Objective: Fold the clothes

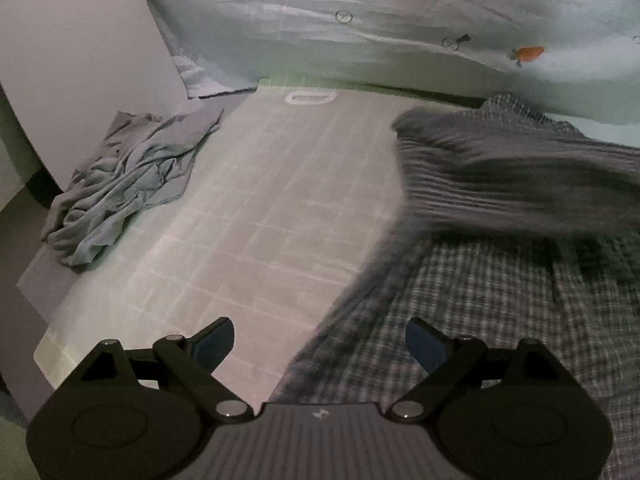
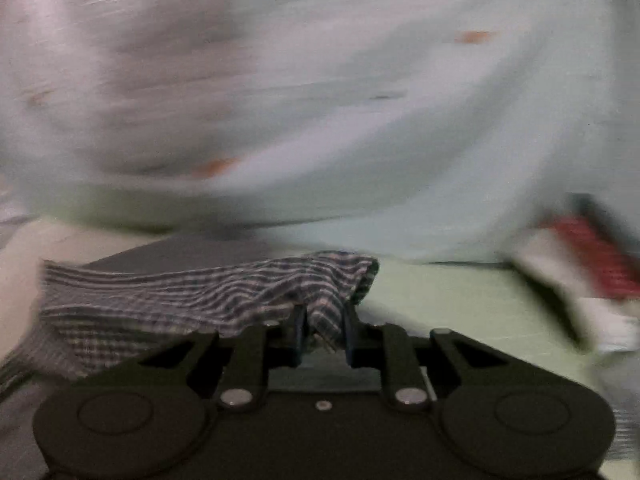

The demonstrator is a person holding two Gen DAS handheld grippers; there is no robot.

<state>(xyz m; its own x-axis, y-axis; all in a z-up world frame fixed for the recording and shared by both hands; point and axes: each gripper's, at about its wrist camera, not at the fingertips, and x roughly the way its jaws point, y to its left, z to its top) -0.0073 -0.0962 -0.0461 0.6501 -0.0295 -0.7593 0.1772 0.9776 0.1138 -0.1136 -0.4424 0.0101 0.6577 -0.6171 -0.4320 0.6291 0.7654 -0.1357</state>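
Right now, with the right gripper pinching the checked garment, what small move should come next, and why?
Probably carry the pinched fold across. The right gripper is shut on a bunched edge of the dark checked cotton garment, lifted off the pale gridded folding board. The left gripper hangs open and empty, and the rest of the garment lies flat.

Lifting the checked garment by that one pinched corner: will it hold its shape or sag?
Likely sag: the checked garment already drapes in soft folds from the right gripper. It looks thin and light, so it should lift easily. The left gripper is open; one pinch may bunch it.
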